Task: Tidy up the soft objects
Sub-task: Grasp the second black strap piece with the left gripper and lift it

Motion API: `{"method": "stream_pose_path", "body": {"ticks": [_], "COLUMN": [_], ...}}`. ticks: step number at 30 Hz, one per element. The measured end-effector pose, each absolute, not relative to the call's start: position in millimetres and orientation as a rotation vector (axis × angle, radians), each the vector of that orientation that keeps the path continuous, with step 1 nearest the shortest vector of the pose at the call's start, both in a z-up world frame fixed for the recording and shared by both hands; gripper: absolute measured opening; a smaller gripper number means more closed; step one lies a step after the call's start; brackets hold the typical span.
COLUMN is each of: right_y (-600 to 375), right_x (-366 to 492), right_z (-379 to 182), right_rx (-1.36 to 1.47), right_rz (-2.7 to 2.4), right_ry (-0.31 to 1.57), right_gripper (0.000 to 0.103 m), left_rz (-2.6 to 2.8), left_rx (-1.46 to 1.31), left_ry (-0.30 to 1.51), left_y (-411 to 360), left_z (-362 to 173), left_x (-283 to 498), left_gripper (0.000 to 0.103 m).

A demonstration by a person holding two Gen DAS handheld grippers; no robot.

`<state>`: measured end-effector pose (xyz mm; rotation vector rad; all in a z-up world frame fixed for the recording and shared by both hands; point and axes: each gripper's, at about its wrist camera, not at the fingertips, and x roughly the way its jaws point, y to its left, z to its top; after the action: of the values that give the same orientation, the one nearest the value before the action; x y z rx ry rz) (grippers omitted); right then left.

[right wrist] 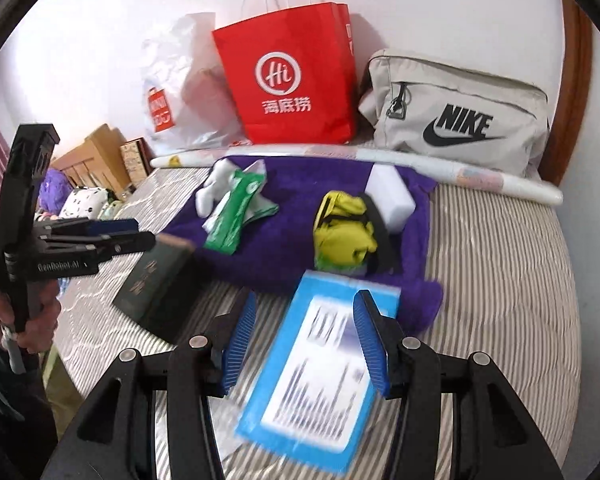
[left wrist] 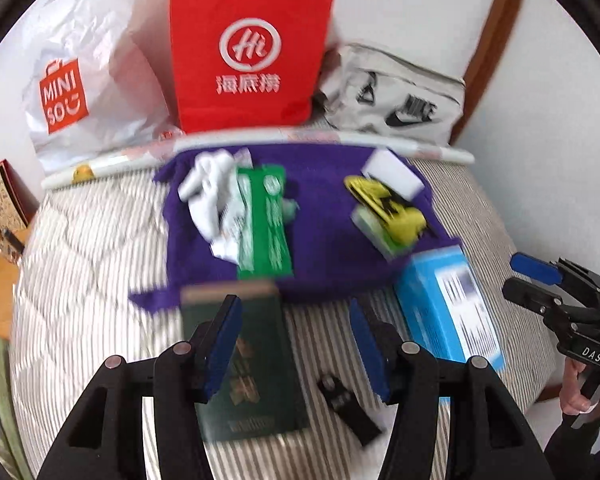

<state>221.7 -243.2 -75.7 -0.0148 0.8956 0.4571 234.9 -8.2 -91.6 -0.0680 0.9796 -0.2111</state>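
On striped bed: purple towel [left wrist: 324, 216] bearing white socks [left wrist: 208, 196], green packet [left wrist: 264, 224], yellow item [left wrist: 388, 208], sponge [left wrist: 392, 172]. Left gripper [left wrist: 296, 348] and right gripper [right wrist: 306, 344]: jaws half-open, empty.

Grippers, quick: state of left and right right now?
Left gripper: open, holding nothing; dark green book lies on the bed below it.
Right gripper: open, holding nothing; blue box lies below it.

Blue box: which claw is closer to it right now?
Right. The right claw hangs open directly over the blue box; the left claw is off to its side, above the green book.
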Motion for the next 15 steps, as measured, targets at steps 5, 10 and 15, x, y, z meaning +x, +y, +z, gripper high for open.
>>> {"method": "stream_pose_path", "body": {"ticks": [5, 10, 15], "right_y": [-245.5, -252.2, -259.7], "right_x": [182.3, 150.5, 127.5], "right_z": [-84.1, -98.6, -122.7], "right_rx": [-0.019, -0.033, -0.009], "right_rz": [0.474, 0.480, 0.488], "right_ry": [0.902, 0.912, 0.946], "right_gripper": [0.050, 0.050, 0.050], "left_rz": [-0.275, -0.322, -0.313], "left_rx": [-0.084, -0.090, -0.095], "left_ry": [1.014, 1.068, 1.110], "left_y": [-24.8, -46.4, -61.6], "left_z": [-111.3, -139.4, -173.3], "left_x": [193.1, 164.7, 156.3], "left_gripper": [0.054, 0.054, 0.054]}}
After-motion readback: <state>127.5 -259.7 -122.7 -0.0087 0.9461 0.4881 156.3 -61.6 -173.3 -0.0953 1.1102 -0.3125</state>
